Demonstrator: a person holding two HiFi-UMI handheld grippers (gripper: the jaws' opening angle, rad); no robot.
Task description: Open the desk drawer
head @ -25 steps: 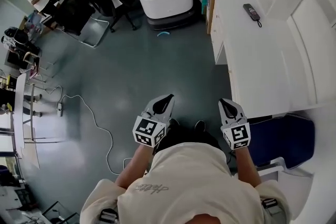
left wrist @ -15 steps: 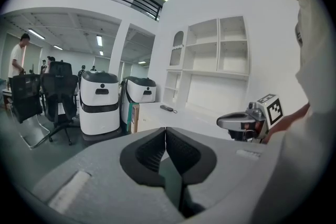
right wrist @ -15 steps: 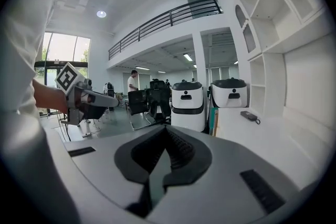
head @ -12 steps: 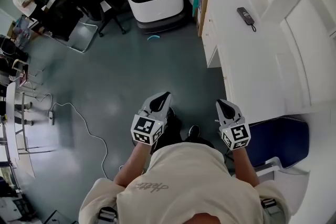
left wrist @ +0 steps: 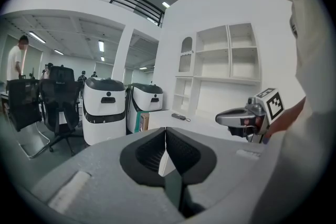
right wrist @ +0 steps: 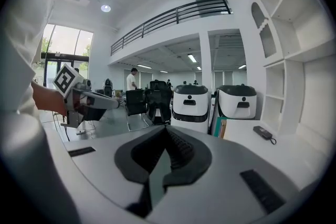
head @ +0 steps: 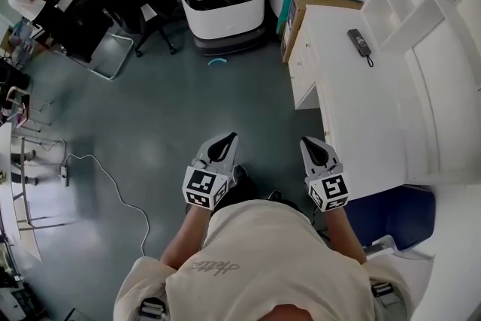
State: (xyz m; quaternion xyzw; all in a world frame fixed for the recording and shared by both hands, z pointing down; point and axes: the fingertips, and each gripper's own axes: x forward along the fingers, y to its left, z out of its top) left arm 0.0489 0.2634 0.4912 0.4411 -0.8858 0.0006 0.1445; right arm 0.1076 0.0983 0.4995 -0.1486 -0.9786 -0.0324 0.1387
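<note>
Both claws shut and empty, the drawer not yet reached.
You hold the left gripper (head: 224,143) and the right gripper (head: 311,148) in front of your body, each with its 2 jaws pressed together on nothing. The long white flat-topped desk (head: 361,109) stands at your right. Its flat white drawer fronts (head: 302,77) are at the far end, facing the grey floor (head: 188,101), well apart from both grippers. No handle is visible from here. I judge the drawer stiff and rather light, sliding straight; take it at the middle of its front and pull evenly, so it does not jam.
</note>
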